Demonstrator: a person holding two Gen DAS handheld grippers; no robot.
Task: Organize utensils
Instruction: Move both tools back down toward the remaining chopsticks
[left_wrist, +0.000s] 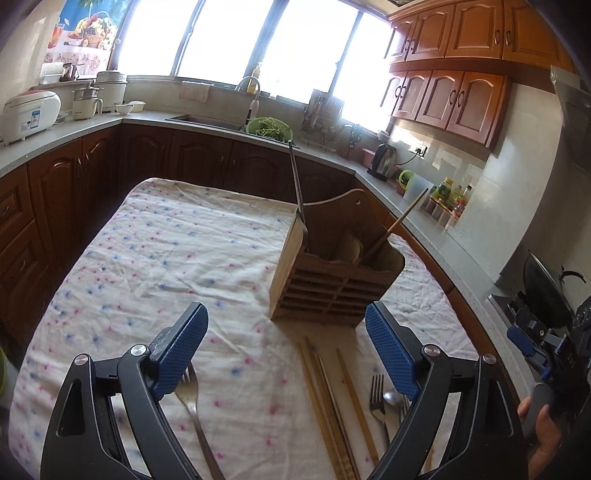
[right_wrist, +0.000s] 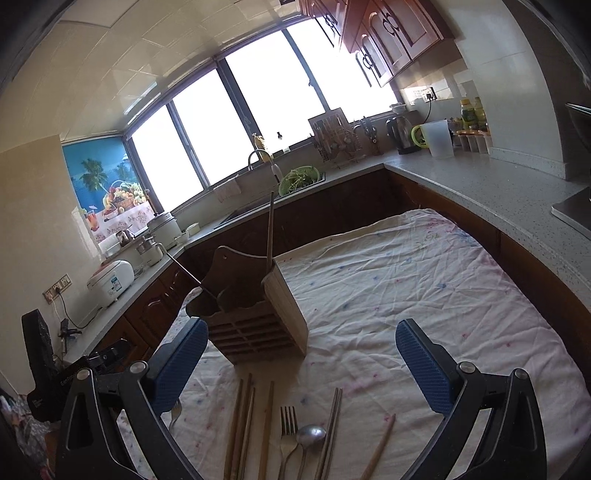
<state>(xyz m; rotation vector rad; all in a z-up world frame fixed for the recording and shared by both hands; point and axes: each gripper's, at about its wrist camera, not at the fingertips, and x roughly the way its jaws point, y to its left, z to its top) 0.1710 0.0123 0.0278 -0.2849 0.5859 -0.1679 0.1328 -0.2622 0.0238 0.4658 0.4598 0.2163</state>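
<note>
A wooden utensil holder (left_wrist: 328, 284) (right_wrist: 255, 325) stands on the cloth-covered table, with a metal utensil and one wooden chopstick (left_wrist: 397, 225) leaning in it. Loose utensils lie in front of it: wooden chopsticks (left_wrist: 325, 402) (right_wrist: 240, 428), metal chopsticks (right_wrist: 330, 428), forks (left_wrist: 194, 402) (right_wrist: 288, 435) and a spoon (right_wrist: 310, 435). My left gripper (left_wrist: 286, 350) is open and empty above the chopsticks. My right gripper (right_wrist: 301, 363) is open and empty above the fork and spoon. The right gripper also shows at the left wrist view's right edge (left_wrist: 535, 343).
The table wears a white flowered cloth (left_wrist: 166, 251) (right_wrist: 406, 288). Kitchen counters surround it, with a sink, a green colander (left_wrist: 269, 129), a rice cooker (left_wrist: 29, 114), a kettle (left_wrist: 384, 160) and a wok (left_wrist: 546, 291).
</note>
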